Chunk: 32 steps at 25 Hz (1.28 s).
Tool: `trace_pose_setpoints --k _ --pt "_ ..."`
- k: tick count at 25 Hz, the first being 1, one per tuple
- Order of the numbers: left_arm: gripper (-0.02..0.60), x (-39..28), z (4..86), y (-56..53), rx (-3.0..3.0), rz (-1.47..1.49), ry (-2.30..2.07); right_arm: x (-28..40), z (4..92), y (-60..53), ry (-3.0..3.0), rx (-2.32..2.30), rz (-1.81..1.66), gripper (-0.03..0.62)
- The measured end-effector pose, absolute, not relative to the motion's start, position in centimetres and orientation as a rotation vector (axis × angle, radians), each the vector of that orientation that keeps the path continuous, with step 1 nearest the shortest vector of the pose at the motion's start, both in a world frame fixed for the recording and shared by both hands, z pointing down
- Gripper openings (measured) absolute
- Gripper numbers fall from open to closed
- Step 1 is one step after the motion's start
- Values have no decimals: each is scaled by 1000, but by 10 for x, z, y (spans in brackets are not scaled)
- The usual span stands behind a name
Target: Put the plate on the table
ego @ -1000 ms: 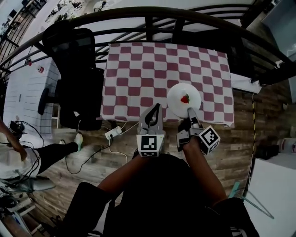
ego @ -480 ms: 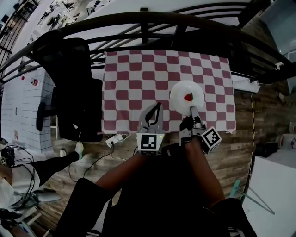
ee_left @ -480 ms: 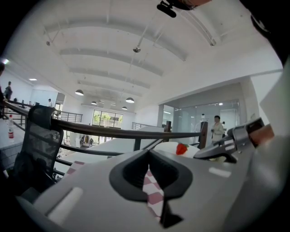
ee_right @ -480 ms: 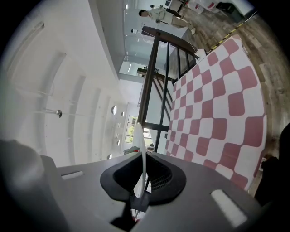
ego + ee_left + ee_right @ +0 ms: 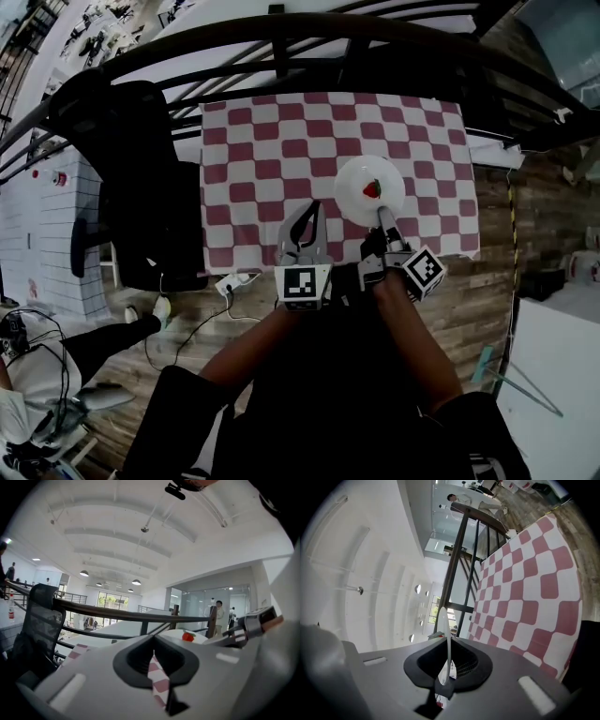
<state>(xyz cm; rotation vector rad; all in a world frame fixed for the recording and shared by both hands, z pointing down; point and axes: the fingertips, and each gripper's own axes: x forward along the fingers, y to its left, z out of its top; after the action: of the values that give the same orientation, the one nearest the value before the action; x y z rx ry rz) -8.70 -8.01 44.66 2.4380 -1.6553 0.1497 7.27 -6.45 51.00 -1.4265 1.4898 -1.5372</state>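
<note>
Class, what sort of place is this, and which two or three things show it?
Probably a mezzanine in a large office-like hall: a dark railing runs behind the checked-cloth table, a black office chair stands beside it, and pendant lamps hang from an arched white ceiling.

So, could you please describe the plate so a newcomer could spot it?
Find the red-and-white checkered tablecloth. Over its near-right part is a round white plate, rim pinched by the right claw. It is the only dish, carrying one small red fruit.
</note>
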Motion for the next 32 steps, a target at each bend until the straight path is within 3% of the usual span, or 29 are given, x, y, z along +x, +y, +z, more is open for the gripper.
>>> trace_pose_setpoints --k 19,32 --pt "9 -82 472 -130 2389 204 -1667 43 548 -129 1673 -1301 -1518 17" --pt "9 -75 501 -163 2337 297 -1650 46 622 -159 1695 -1250 -1606 17"
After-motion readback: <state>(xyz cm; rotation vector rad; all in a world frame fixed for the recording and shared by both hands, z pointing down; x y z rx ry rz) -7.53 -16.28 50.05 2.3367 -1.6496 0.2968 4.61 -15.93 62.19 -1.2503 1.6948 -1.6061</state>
